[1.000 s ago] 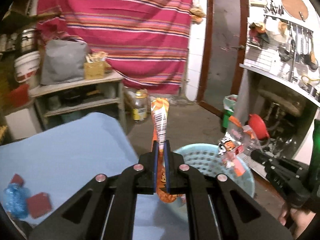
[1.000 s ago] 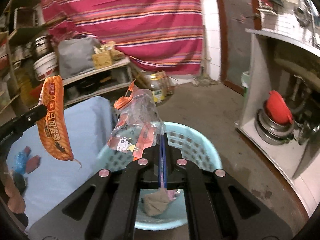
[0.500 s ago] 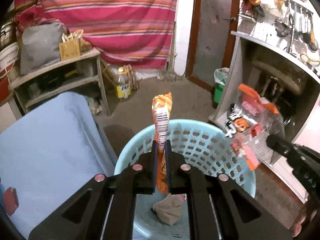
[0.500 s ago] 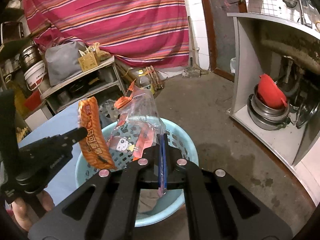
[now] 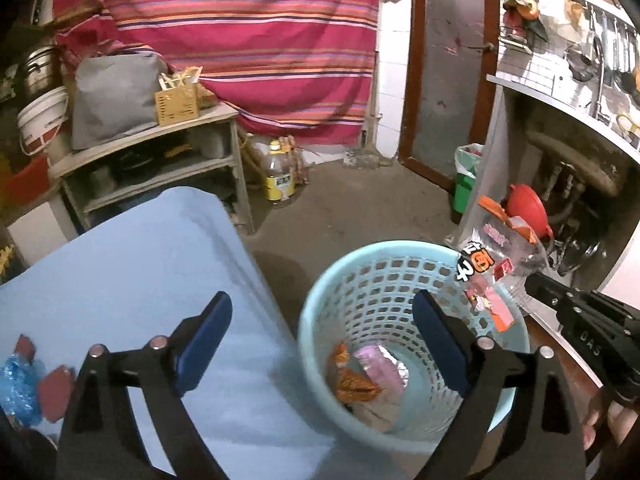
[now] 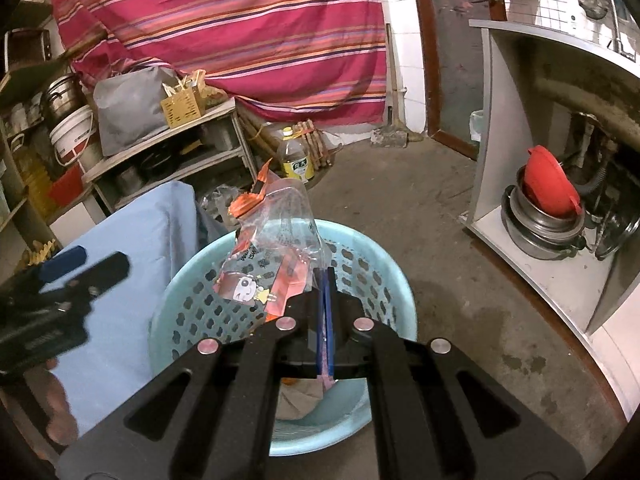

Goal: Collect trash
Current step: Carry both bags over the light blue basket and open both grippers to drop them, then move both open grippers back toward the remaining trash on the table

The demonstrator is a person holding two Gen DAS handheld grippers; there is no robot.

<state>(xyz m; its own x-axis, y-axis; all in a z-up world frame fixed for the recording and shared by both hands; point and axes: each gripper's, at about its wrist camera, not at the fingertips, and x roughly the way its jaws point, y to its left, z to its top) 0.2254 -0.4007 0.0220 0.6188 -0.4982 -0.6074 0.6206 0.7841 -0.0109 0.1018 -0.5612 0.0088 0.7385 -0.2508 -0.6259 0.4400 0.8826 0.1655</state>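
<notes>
A clear snack bag (image 6: 276, 256) with orange and red print is held pinched at its lower edge between the closed blue pads of the right hand-held gripper (image 6: 325, 304). The bag stands up and forward from the jaws, its long axis roughly upright and leaning a little to the left, with its torn orange top highest. It hangs directly above the near rim of the light blue perforated basket (image 6: 384, 280), so the basket's opening lies straight below and slightly ahead of the grip. In the left wrist view the same bag (image 5: 494, 272) is seen over the basket's (image 5: 360, 276) right rim.

The left hand-held gripper (image 5: 322, 340) is spread wide and holds nothing; it is poised over the gap between the basket and the blue-covered surface (image 5: 132, 280). Inside the basket an orange wrapper (image 5: 352, 380) and a pink-and-silver packet (image 5: 380, 364) lie on the bottom.

The right hand-held gripper is judged the one placed to act next: a release would probably let the bag fall inside, though its light film could catch on the rim. On the surface's left edge, red pieces (image 5: 54, 390) and a crumpled blue wrapper (image 5: 16, 388) remain, nearer to the left hand-held gripper.
</notes>
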